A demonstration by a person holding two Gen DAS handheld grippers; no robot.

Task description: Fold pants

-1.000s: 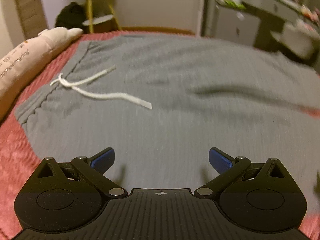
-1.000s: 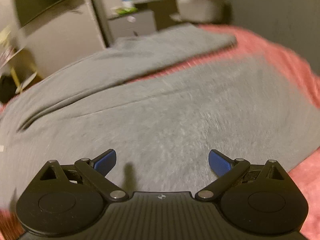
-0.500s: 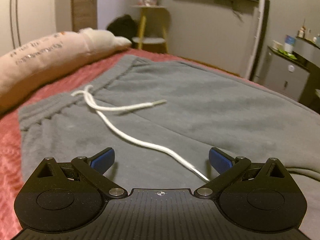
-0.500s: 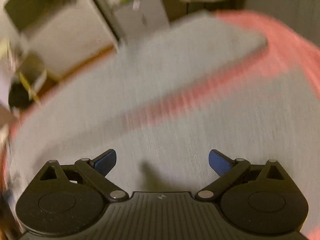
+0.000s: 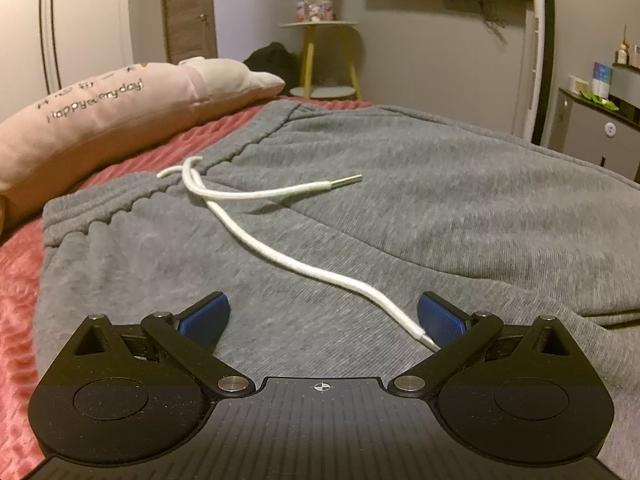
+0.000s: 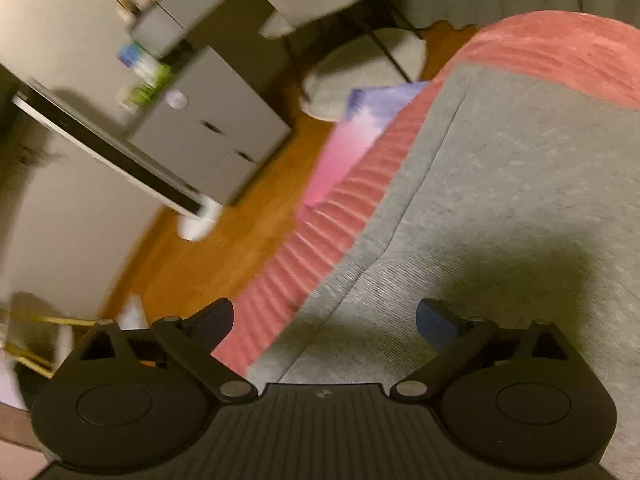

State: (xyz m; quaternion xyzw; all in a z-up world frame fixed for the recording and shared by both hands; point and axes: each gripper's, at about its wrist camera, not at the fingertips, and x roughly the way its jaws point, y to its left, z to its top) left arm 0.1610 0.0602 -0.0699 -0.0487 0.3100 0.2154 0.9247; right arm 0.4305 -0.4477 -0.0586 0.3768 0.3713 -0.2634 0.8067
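Grey sweatpants (image 5: 400,208) lie spread on a red bedspread (image 5: 24,264). Their waistband (image 5: 132,196) is at the left, with a white drawstring (image 5: 280,252) trailing across the fabric toward my right finger. My left gripper (image 5: 323,314) is open and empty, low over the pants just below the waistband. In the right wrist view, my right gripper (image 6: 324,320) is open and empty over the far side edge of a grey pant leg (image 6: 500,208), where it meets the bedspread (image 6: 328,216) near the bed's edge.
A pink pillow (image 5: 100,120) lies on the bed left of the waistband. A yellow-legged side table (image 5: 320,52) stands behind. Beyond the bed edge are wooden floor (image 6: 224,240), a grey cabinet (image 6: 216,132), a grey chair (image 6: 352,60) and a pink-purple mat (image 6: 360,132).
My left gripper has dropped lower and closer to the waistband and drawstring. My right gripper has swung to the pant leg's far edge, now facing the floor beyond the bed.
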